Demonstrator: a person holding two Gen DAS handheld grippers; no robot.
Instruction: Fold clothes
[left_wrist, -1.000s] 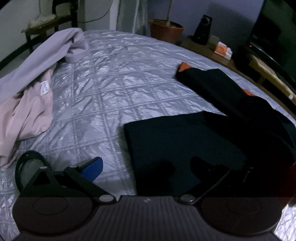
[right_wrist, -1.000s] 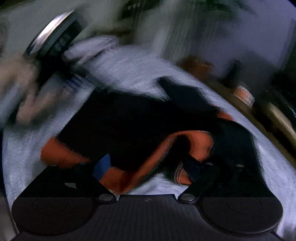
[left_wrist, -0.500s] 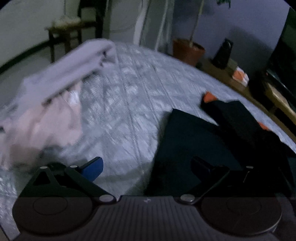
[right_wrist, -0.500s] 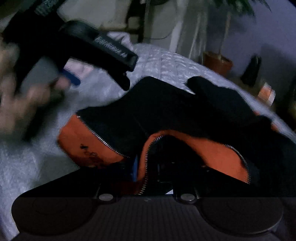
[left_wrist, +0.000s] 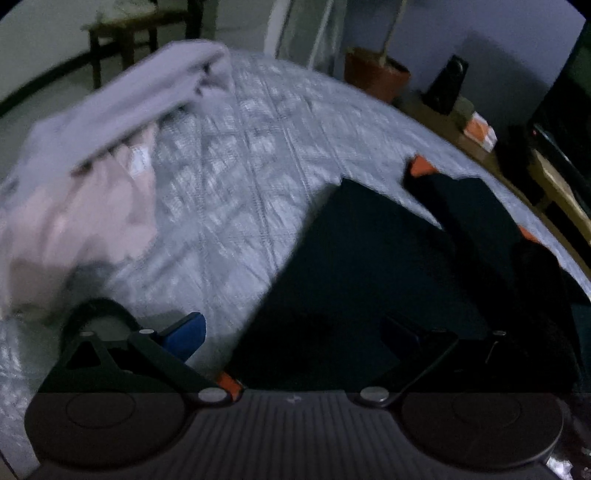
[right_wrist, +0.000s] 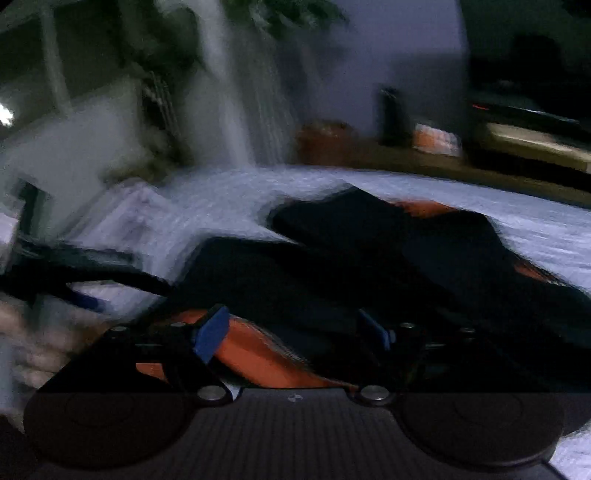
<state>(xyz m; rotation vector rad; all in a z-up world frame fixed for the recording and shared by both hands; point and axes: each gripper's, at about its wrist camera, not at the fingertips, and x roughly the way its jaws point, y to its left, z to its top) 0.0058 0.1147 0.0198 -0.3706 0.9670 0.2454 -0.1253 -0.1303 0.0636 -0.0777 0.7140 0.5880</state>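
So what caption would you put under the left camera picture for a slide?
Left gripper open above a black jacket on the quilted bedspread, pink and lilac clothes heaped alongside.

Each gripper (left_wrist: 291, 332) has black arms, blue fingers (left_wrist: 186, 330), shiny round screws and a ridged black base

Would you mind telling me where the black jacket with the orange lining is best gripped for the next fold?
Probably the orange-lined front edge of the black jacket, which lies turned up nearest the right tool. Its open fingers straddle that edge, so come in low from the near side. A thin raised hem pinches more easily than the flat back panel.
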